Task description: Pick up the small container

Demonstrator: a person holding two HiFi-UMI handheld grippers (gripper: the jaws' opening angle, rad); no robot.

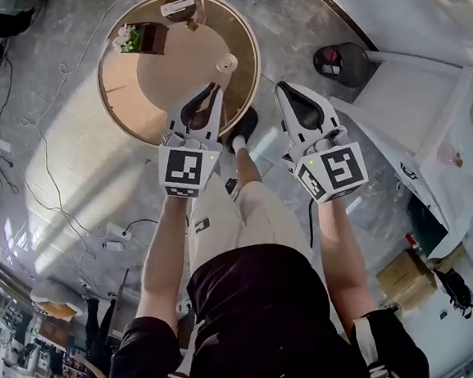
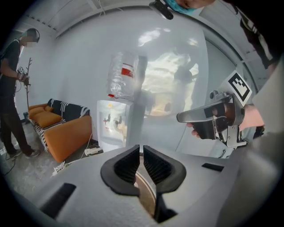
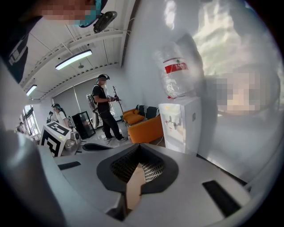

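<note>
A small white round container (image 1: 226,63) sits on the round wooden table (image 1: 121,87), toward its right side. My left gripper (image 1: 213,89) hovers over the table's near edge, just short of the container, its jaws shut with nothing between them. To its right, off the table, my right gripper (image 1: 282,89) is held over the floor, its jaws also closed and empty. Both gripper views look level across the room and neither shows the container. The left gripper view catches the right gripper (image 2: 179,117) beside it; the right gripper view has the left gripper (image 3: 95,146) low on its left.
At the table's far side stand a dark box with something green (image 1: 143,37) and a white object (image 1: 178,8). A dark stool (image 1: 345,61) and a white cabinet (image 1: 428,118) are to the right. Cables (image 1: 47,184) cross the floor. A water dispenser (image 2: 116,126), an orange sofa (image 2: 62,133) and people (image 3: 104,108) are nearby.
</note>
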